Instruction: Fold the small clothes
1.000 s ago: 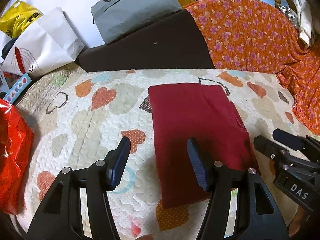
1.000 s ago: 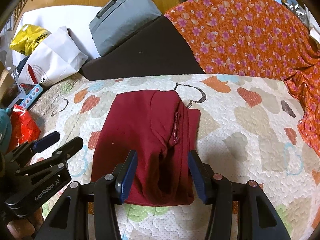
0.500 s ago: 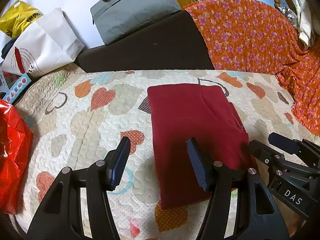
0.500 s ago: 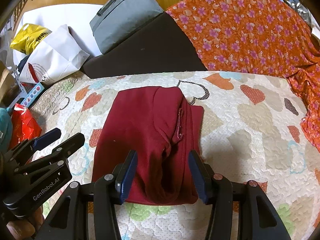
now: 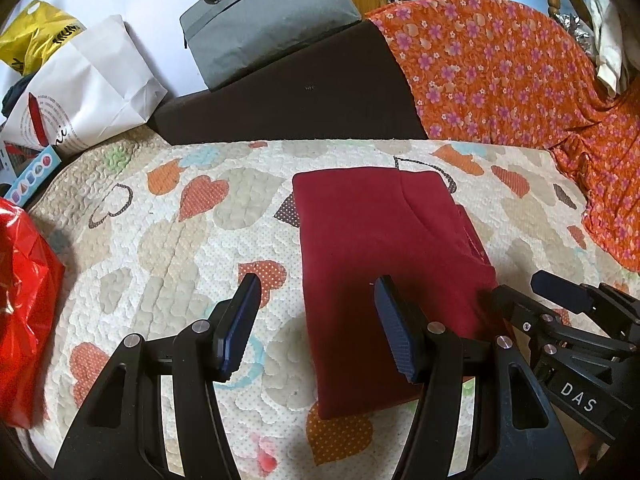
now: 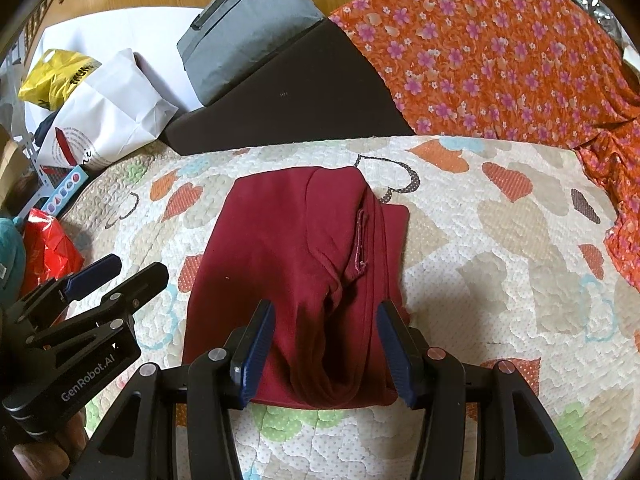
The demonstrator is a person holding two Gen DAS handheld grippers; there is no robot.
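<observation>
Folded dark-red garment (image 6: 296, 280) flat mid-quilt (image 6: 500, 280); near end between wide-spread right gripper (image 6: 326, 344) fingers, unpinched; left gripper (image 5: 316, 320) wide too, straddling garment's left edge.

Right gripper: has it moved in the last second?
Yes. In the left wrist view, the right gripper has crept leftward over the red garment, nearer its right edge, fingers open.

surface: heart-print quilt (image 5: 168, 240) | on it: folded dark-red garment (image 5: 380, 248), lying flat, centre
</observation>
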